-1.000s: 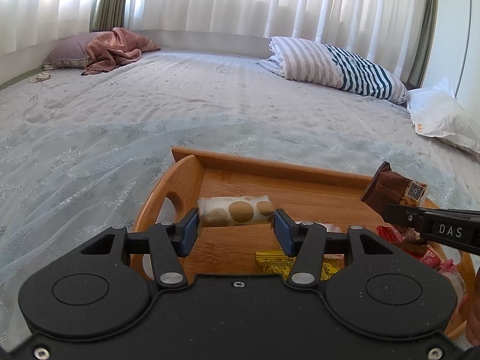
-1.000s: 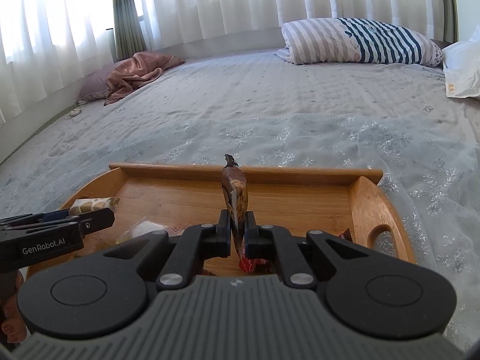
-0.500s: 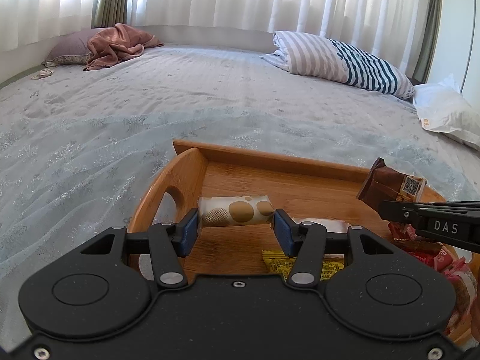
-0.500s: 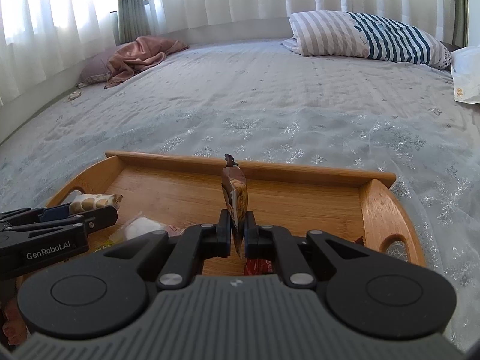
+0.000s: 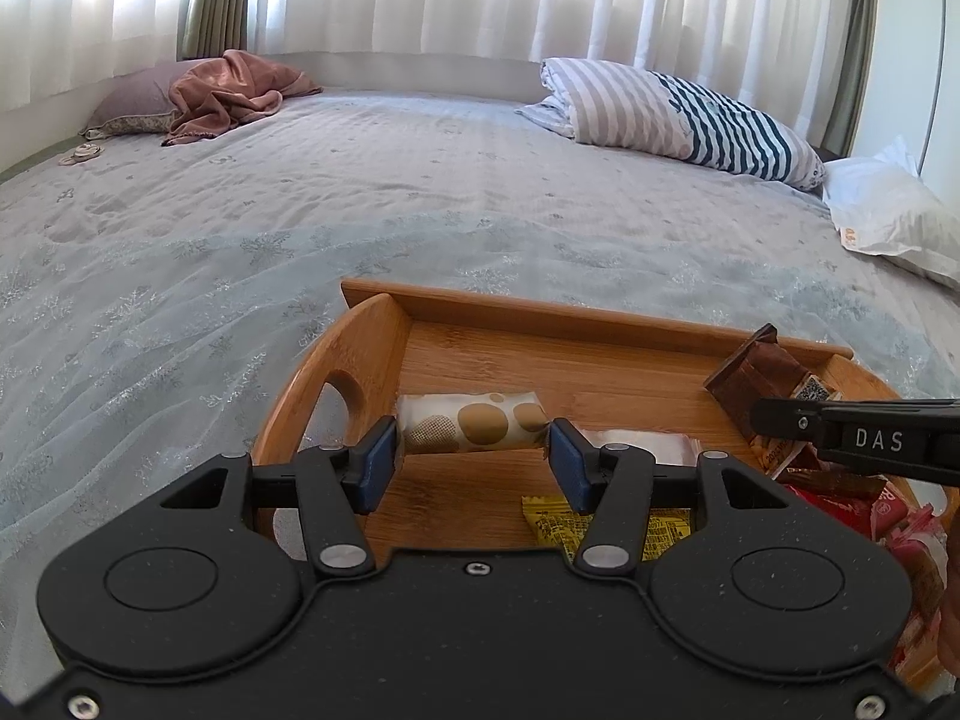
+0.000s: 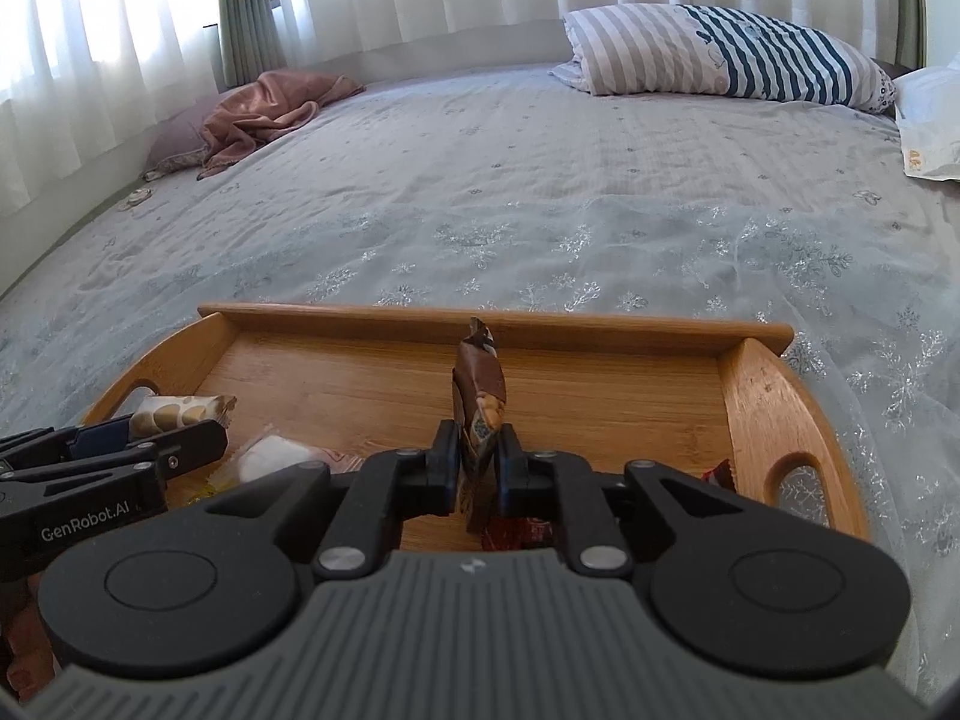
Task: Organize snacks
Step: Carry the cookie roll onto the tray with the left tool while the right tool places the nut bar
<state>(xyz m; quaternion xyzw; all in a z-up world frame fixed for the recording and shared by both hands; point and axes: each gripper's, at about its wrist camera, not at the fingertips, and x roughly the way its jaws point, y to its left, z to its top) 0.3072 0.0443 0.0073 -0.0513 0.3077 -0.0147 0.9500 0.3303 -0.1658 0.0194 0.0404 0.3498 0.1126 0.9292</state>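
A wooden tray lies on the bed. My left gripper is shut on a cream snack packet with brown dots, held crosswise over the tray's left end by the handle hole. My right gripper hovers over the tray's middle; its jaws are opening, with a brown snack bar standing on edge between them and the pads no longer squeezing it. The left wrist view shows that brown bar at the right gripper's tip. The dotted packet and left gripper sit low left in the right wrist view.
In the tray lie a yellow packet, a clear-wrapped white snack and red packets. A striped pillow, a pink blanket and a white pillow rest far back on the pale bedspread.
The right gripper's jaws have parted around the brown bar, which they had pinched tightly before. The left gripper still holds the dotted packet in the same place.
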